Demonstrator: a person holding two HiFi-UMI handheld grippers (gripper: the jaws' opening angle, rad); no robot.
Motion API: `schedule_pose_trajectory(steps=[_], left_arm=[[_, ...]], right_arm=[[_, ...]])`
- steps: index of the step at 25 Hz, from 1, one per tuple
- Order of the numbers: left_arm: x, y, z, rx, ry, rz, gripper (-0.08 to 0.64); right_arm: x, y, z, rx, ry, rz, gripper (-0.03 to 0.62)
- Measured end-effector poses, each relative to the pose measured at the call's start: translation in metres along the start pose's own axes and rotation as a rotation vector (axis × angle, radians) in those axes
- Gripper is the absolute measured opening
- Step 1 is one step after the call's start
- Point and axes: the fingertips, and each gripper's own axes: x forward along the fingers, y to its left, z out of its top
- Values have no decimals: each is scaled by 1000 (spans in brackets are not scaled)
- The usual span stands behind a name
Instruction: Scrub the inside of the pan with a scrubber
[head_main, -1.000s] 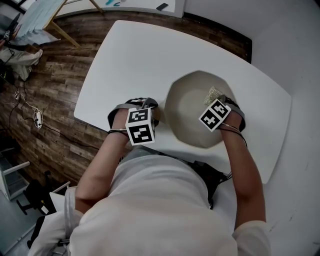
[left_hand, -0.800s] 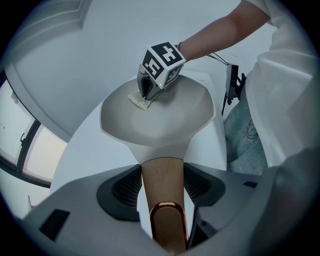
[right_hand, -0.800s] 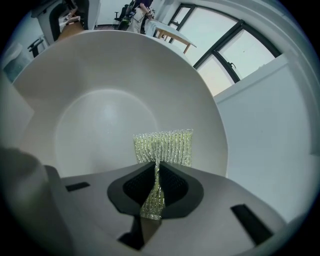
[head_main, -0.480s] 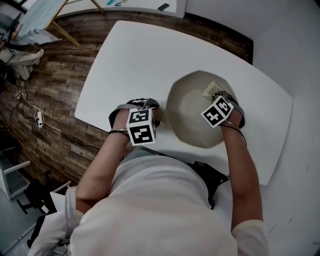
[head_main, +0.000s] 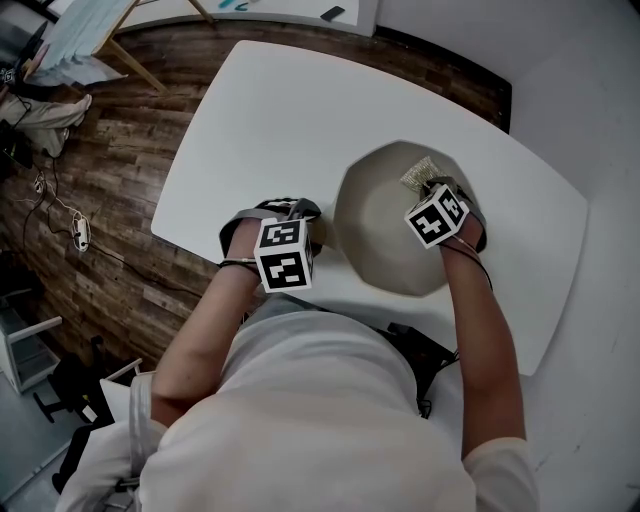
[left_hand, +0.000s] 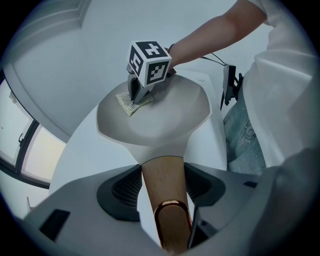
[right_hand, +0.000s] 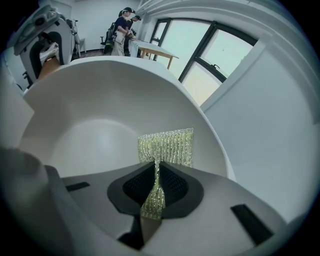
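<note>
A pale cream pan (head_main: 385, 225) sits on the white table (head_main: 270, 120); its wooden handle (left_hand: 162, 190) points toward the person. My left gripper (left_hand: 161, 189) is shut on that handle, at the pan's left side in the head view (head_main: 296, 222). My right gripper (right_hand: 156, 187) is shut on a yellow-green mesh scrubber (right_hand: 167, 146), whose free end lies against the pan's inner wall at the far right rim (head_main: 418, 176). In the left gripper view the right gripper (left_hand: 137, 96) presses the scrubber (left_hand: 131, 103) into the pan (left_hand: 160, 120).
The table's edge (head_main: 190, 250) lies just left of my left gripper, with wooden floor (head_main: 90, 180) beyond. People stand by a desk (right_hand: 150, 50) far off in the right gripper view. A window (right_hand: 200, 50) is behind the pan.
My right gripper has slid the scrubber a little farther along the pan's far right wall, away from the person. The left gripper and pan have stayed put.
</note>
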Motion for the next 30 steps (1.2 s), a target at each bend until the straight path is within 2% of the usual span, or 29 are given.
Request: schedule_pose_trajectory(steps=[11,21,30], left_arm=[[0,-1,0,11,15,-11,256],[1,0,0,-3,21,-24,256],[-1,0,-2,0,31,-19,256]], right_arm=[[8,7,27,-48,-35,26,41],[7,29,56,-13,-122,124,41],[1,63,80,-54,-195,223,41]])
